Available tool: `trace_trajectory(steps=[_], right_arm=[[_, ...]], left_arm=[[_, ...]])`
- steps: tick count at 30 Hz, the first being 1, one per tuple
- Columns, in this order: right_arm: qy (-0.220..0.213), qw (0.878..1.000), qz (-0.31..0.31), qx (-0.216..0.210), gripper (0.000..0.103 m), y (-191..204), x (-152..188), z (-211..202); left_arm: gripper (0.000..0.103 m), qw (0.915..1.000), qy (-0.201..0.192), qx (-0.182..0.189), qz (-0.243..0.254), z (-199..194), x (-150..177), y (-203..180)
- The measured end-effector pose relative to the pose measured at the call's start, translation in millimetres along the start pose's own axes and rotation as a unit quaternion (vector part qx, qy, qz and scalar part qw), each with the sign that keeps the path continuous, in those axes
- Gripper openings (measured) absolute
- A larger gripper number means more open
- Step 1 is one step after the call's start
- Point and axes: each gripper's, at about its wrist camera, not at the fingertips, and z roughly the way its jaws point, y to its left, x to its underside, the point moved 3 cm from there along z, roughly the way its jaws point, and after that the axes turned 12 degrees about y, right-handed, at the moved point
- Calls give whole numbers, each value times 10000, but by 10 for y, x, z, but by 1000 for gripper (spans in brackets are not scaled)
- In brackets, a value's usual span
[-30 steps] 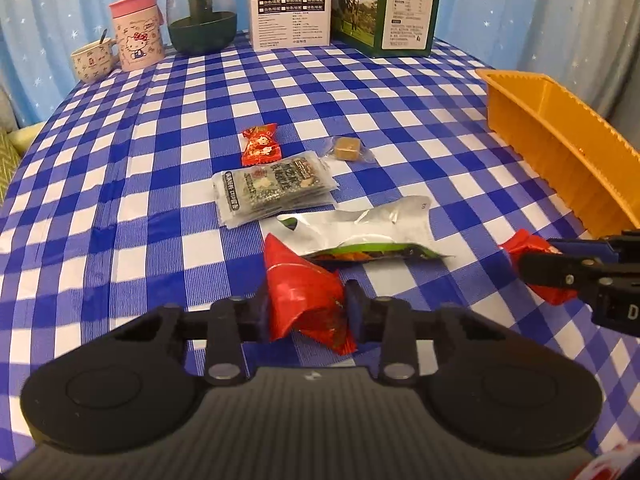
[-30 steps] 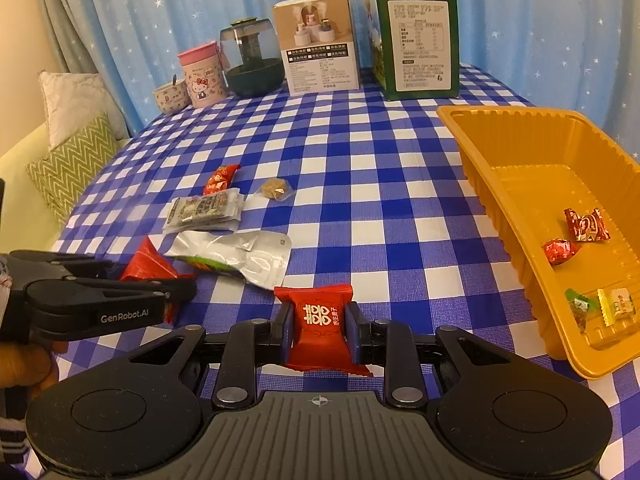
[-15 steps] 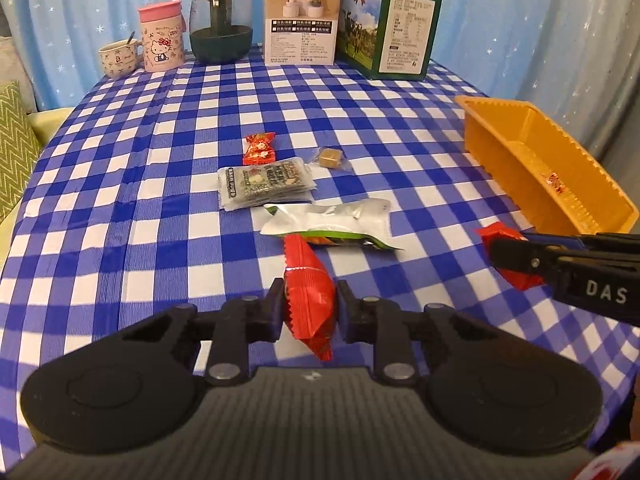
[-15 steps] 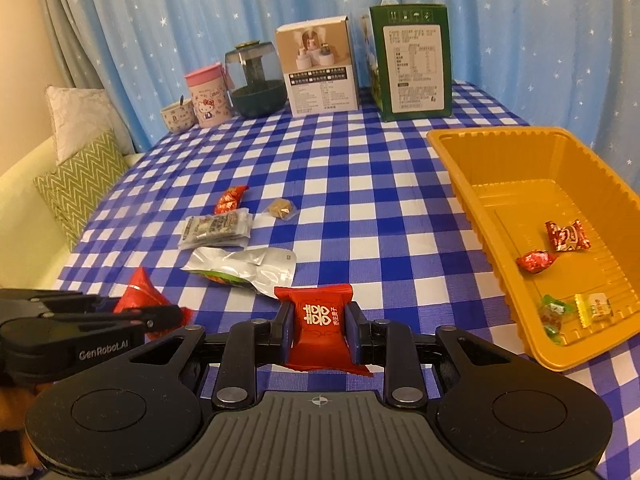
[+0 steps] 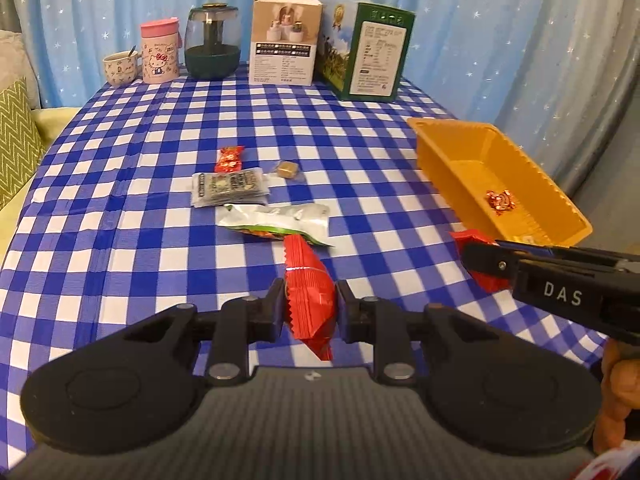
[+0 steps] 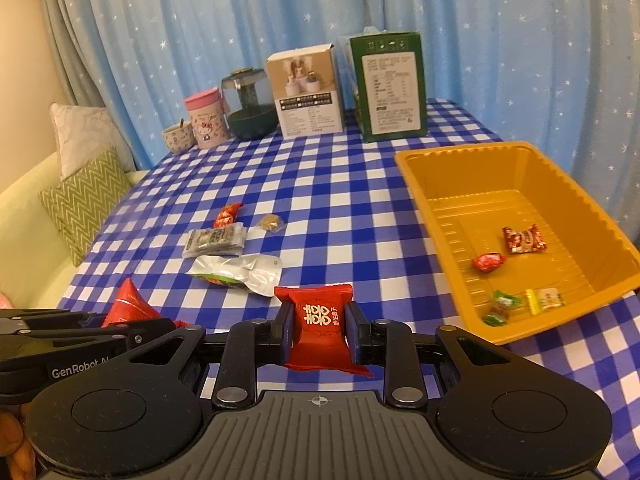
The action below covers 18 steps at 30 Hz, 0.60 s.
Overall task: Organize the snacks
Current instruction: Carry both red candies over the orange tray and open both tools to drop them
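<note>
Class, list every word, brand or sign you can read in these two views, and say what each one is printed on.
"DAS": side of the right gripper.
"GenRobot.AI", last letters partly cut off: side of the left gripper.
Gold double-happiness sign "囍": red candy packet in the right gripper.
Green box and beige box: panels too small to read.
Pink cup: cartoon cat, wording blurred.
</note>
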Motion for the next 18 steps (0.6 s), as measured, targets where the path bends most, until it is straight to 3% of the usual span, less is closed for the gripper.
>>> trace_trajectory(steps=[18], right_arm=[[-225, 9991, 263, 253, 27, -440, 85, -440]], left_arm=[[23, 9994, -103, 247, 241, -144, -11, -595]])
